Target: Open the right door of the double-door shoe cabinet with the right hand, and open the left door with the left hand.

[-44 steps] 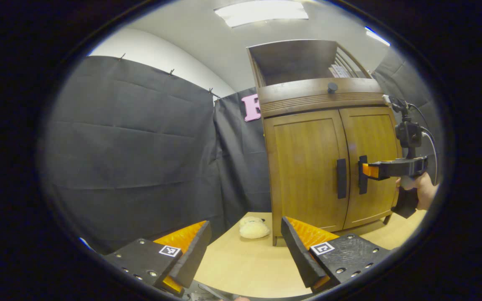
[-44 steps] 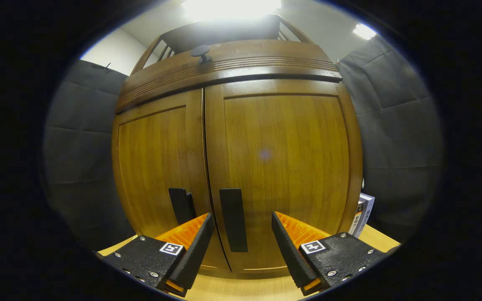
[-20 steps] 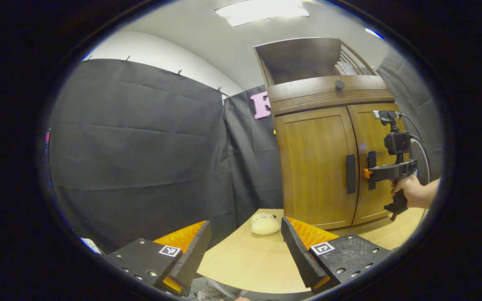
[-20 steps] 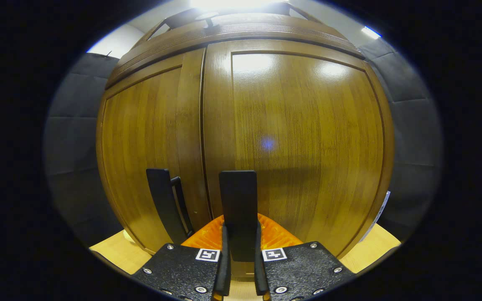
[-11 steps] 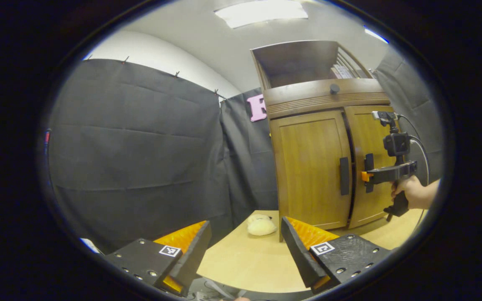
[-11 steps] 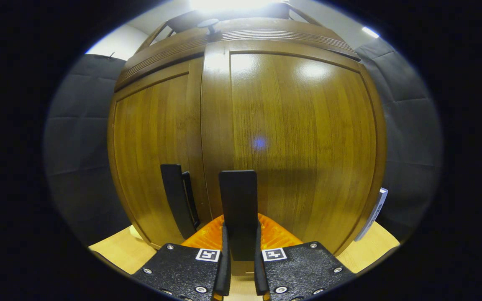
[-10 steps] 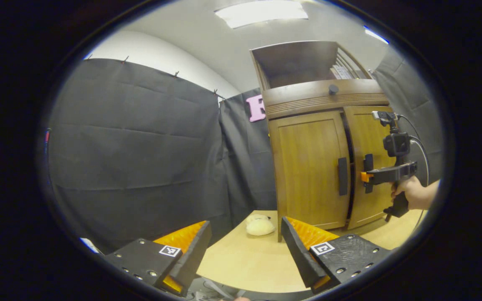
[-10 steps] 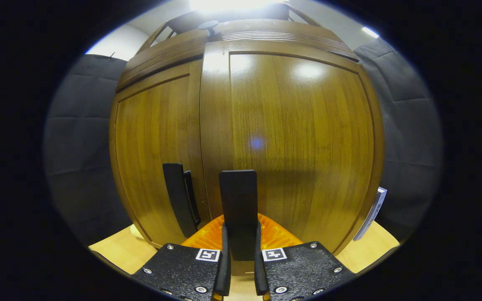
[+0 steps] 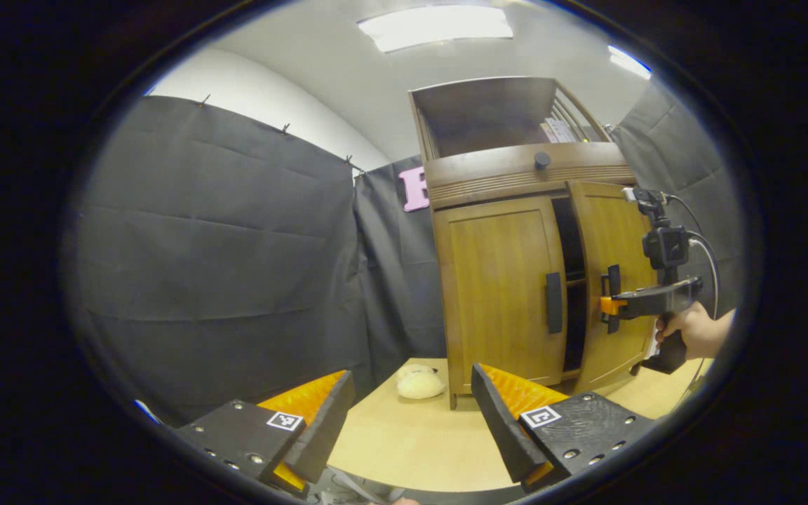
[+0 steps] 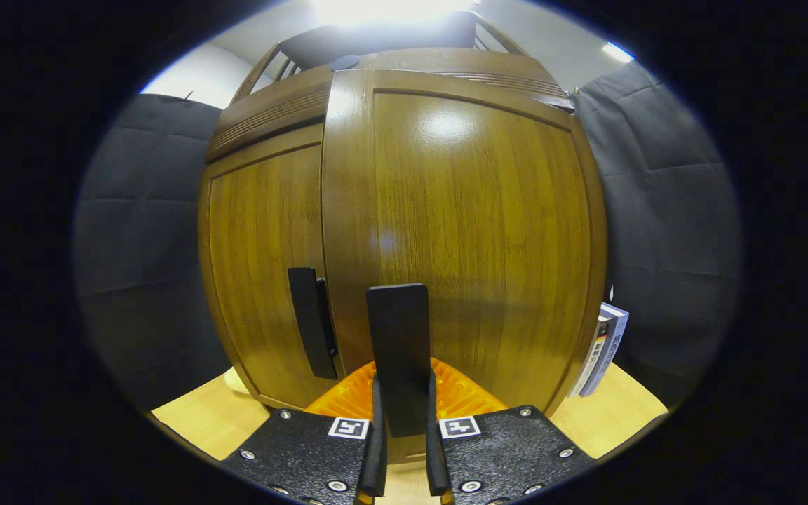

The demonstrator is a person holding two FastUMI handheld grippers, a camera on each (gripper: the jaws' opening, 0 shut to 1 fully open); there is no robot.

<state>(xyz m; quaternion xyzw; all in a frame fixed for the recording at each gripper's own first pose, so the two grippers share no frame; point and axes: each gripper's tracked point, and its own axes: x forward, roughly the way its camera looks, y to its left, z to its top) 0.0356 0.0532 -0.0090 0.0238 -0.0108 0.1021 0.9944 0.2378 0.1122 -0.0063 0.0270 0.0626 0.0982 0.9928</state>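
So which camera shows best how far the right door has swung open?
The left gripper view: it sees the right door from the side, with a dark gap beside the shut left door. The right gripper view faces the door head-on, so the gap is hidden.

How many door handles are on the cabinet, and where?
2. The right door handle is clamped in the right claw on the partly open door. The left door handle sits free on the closed left door, beside the gap.

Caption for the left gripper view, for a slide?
Right gripper pulls the right door ajar by its handle; left door shut.
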